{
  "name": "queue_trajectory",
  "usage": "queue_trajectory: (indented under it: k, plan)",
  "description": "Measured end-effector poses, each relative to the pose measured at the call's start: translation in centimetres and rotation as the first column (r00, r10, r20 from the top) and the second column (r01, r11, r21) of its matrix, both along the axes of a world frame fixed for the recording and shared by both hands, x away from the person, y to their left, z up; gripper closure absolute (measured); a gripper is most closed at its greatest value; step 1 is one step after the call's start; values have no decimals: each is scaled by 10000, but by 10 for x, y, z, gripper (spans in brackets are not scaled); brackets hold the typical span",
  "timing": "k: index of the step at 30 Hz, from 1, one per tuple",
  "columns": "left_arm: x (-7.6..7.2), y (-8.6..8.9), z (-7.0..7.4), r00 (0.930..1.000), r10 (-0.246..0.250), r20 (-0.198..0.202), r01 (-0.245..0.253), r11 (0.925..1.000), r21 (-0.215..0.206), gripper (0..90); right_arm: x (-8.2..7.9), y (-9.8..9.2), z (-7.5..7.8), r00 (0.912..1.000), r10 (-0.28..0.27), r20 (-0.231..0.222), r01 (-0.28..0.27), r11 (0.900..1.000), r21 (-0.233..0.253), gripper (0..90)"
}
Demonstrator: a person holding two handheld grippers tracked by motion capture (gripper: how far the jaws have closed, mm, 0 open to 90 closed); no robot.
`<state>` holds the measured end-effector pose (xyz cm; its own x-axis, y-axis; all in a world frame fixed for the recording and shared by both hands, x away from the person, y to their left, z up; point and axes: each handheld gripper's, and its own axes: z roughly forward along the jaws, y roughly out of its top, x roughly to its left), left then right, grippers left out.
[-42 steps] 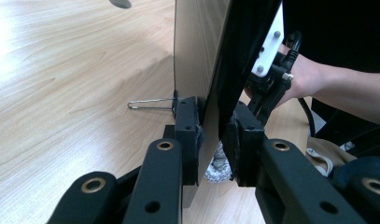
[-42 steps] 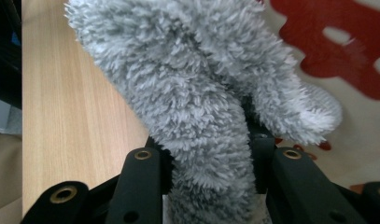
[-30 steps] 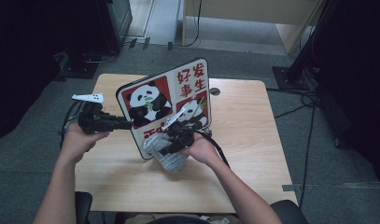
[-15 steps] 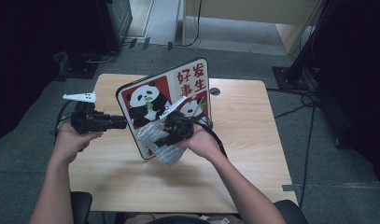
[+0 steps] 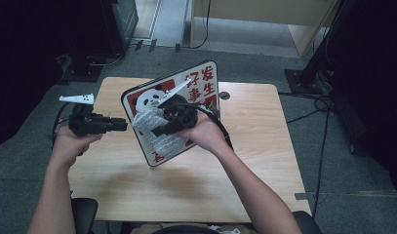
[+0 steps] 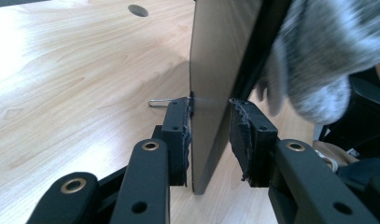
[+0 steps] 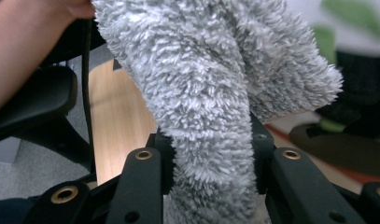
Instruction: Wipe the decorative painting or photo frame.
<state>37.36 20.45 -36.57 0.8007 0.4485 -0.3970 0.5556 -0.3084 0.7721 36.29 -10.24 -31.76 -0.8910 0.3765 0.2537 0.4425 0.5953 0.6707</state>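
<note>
A board point(image 5: 198, 85) printed with a panda and red characters stands tilted on its lower edge on the wooden table point(image 5: 254, 146). My left gripper point(image 5: 124, 125) is shut on the board's left edge; in the left gripper view the board's edge point(image 6: 215, 60) sits between both pads of the left gripper point(image 6: 210, 135). My right gripper point(image 5: 157, 130) is shut on a grey fluffy cloth point(image 5: 163, 141) and presses it against the board's printed face. The right gripper point(image 7: 211, 163) has a thick fold of the cloth point(image 7: 211, 84) between its jaws. The cloth point(image 6: 318, 60) hangs beside the board.
A round cable hole point(image 5: 224, 95) lies in the table behind the board. A small metal wire piece point(image 6: 157, 102) rests on the wood near the left jaw. Dark equipment and stands surround the table, and a black chair point(image 5: 84, 209) sits at its near edge.
My right gripper has slid the cloth up and to the left across the board's face. The left gripper has shifted slightly left, still clamped on the board's edge.
</note>
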Motion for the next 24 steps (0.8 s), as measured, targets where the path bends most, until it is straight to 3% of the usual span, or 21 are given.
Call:
queue_trajectory:
  k: [18, 24]
  plan:
    - [20, -13, 1, 9990, -430, 74, 431, 9990, -146, 681, 8, 18, 80, 9933, -371, 1093, 324, 9985, 443, 666]
    - [22, -14, 2, 9987, -499, 97, 500, 9986, -163, 675, 14, 31, 89, 9903, -338, 1351, 294, 9990, 337, 666]
